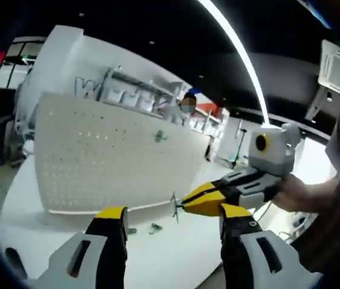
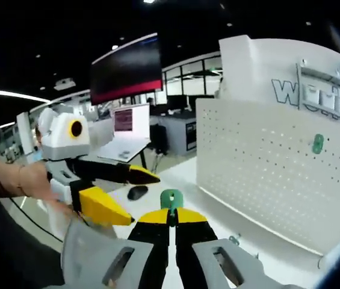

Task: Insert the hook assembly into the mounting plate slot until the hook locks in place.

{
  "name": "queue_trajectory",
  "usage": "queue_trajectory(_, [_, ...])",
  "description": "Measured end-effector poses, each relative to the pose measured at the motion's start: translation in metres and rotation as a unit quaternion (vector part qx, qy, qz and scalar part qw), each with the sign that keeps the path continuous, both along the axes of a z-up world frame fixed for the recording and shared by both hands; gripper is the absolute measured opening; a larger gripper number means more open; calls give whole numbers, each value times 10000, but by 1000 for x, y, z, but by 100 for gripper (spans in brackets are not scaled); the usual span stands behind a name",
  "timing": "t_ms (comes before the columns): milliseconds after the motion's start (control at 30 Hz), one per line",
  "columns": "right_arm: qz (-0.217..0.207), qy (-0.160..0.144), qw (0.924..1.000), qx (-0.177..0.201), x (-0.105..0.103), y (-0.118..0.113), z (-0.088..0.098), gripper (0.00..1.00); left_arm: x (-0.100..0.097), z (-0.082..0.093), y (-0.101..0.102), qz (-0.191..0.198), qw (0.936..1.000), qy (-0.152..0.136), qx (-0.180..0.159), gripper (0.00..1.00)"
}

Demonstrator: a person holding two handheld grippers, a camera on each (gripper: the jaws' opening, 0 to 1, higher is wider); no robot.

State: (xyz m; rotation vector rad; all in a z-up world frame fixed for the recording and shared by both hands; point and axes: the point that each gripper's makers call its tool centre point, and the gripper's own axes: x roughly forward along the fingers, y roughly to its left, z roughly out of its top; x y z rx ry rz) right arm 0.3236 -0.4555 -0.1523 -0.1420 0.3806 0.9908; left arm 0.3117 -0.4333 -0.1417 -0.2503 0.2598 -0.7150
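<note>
- Left gripper view: the left gripper (image 1: 173, 226) rises from the bottom edge, yellow-tipped jaws wide apart with nothing between them.
- Behind it, across the centre-left of the frame, the white perforated mounting plate (image 1: 106, 156) stands upright on the white table (image 1: 176, 256).
- One green hook (image 1: 160, 136) already sits on the plate, right of its centre.
- Small green hooks (image 1: 154, 227) lie loose on the table at the plate's foot, lower centre.
- The right gripper (image 1: 180, 206) enters from the right, held by a hand (image 1: 299, 194); its tips meet on a thin wire-like hook piece, just off the plate's lower right corner.
- Right gripper view: the right gripper (image 2: 171, 215) at bottom centre pinches a green hook assembly (image 2: 171, 199), jaws narrow around it.
- The plate (image 2: 266, 162) fills the right half; the mounted hook (image 2: 318, 143) shows at upper right.
- The left gripper (image 2: 135, 192) appears at left, jaws spread, held by a hand (image 2: 34, 180).
</note>
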Motion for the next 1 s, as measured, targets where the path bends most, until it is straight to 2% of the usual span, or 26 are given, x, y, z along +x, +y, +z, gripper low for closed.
queue_trajectory(400, [-204,-43,9998,6,8,-11,2,0,-5,15,-10,-150,9997,-170,-52,85])
queue_trajectory(533, [-239,-220,9992,-212,13,-18,0,0,-9,31,-15,-145,9992,-377,-51,88])
queue_trajectory(600, [-301,-126,9994,-125,14,-20,-1,0,-9,36,-19,-171,9990,-405,-60,91])
queue_trajectory(1000, [-643,-149,9977,-144,30,-40,-5,0,-7,35,-22,-220,9990,-387,-16,100])
